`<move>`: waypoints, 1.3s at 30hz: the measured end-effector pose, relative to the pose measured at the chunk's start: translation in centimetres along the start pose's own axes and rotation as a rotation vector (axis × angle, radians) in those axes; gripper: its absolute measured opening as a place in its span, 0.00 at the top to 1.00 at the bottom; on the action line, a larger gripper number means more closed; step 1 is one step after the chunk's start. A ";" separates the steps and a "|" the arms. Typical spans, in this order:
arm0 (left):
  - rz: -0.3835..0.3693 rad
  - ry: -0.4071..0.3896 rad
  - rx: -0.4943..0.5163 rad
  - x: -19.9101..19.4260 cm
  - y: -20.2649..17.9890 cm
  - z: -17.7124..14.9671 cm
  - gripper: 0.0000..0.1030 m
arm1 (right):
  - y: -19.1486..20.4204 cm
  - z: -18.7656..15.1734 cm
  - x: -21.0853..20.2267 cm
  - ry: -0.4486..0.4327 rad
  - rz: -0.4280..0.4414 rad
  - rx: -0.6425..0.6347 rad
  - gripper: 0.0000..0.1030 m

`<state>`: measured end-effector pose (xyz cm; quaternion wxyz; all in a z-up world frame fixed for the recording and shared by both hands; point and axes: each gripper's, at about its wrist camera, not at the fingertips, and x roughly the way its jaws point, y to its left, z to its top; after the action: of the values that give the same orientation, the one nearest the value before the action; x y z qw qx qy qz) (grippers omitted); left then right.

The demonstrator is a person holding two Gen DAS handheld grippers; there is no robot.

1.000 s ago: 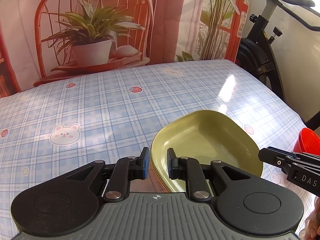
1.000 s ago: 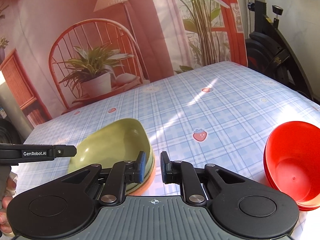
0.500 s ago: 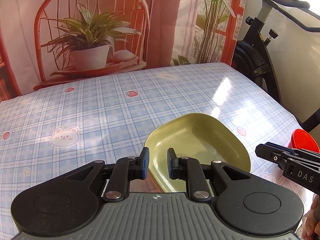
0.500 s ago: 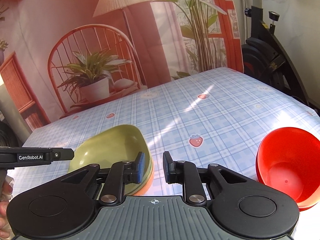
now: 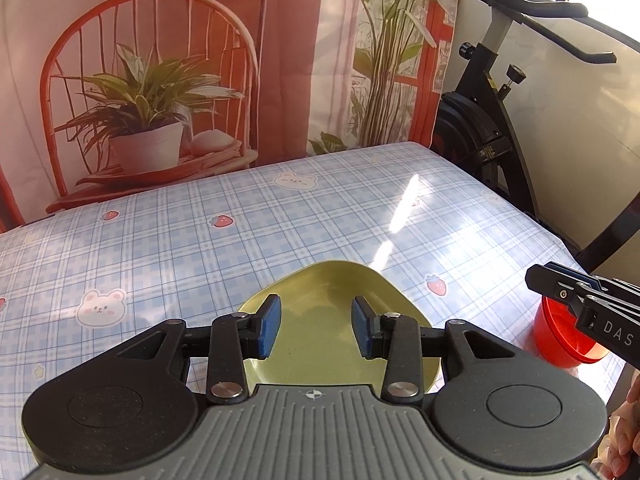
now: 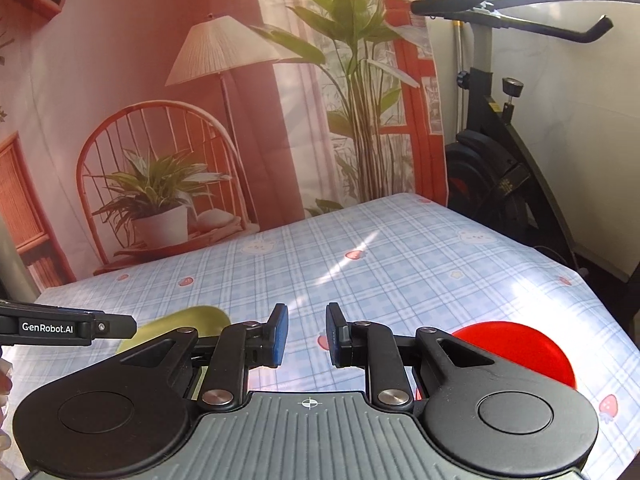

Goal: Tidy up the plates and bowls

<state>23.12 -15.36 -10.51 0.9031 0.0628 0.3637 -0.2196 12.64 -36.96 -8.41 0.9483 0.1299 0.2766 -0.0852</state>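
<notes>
Hovering above the tabletop, covered in a blue plaid cloth with bear and strawberry prints, the left gripper shows in the left wrist view with jaws released; they have just been opening, nothing pinched between the blue pads, which sit apart over the olive-green rounded plastic plate. That plate lies flat on the cloth just ahead of and partly under the gripper body. At right edge, the right gripper pokes in side-on, black with white lettering, in front of the red plastic bowl near the tabletop's right edge; part of a hand shows at the lower right corner. Behind: printed backdrop with chair and potted plant, black exercise bike at right. Right wrist view: right gripper jaws have just been opening a little, now slightly apart and empty, bare cloth showing in the gap. Red bowl sits right of the jaws, partly hidden by the gripper body. Green plate sits to the left, mostly hidden; left gripper tip enters from left edge in front of it. Plate and bowl well apart, neither held.
</notes>
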 end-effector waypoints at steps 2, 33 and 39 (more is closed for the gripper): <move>-0.014 -0.005 0.010 0.0 -0.7 0.3 0.61 | -1.0 0.1 -0.5 -0.014 -0.023 0.007 0.81; -0.309 0.099 0.193 7.4 -15.9 -2.0 0.47 | -14.2 -4.6 -2.2 0.061 -0.244 0.237 0.73; -0.347 0.123 0.197 8.3 -16.6 -2.7 0.47 | -13.9 -4.9 -1.6 0.066 -0.224 0.248 0.73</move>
<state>19.39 -32.37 -17.40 0.8171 0.1007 0.4004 -0.4023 5.63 -48.58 -14.31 0.9000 0.2172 0.3076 -0.2197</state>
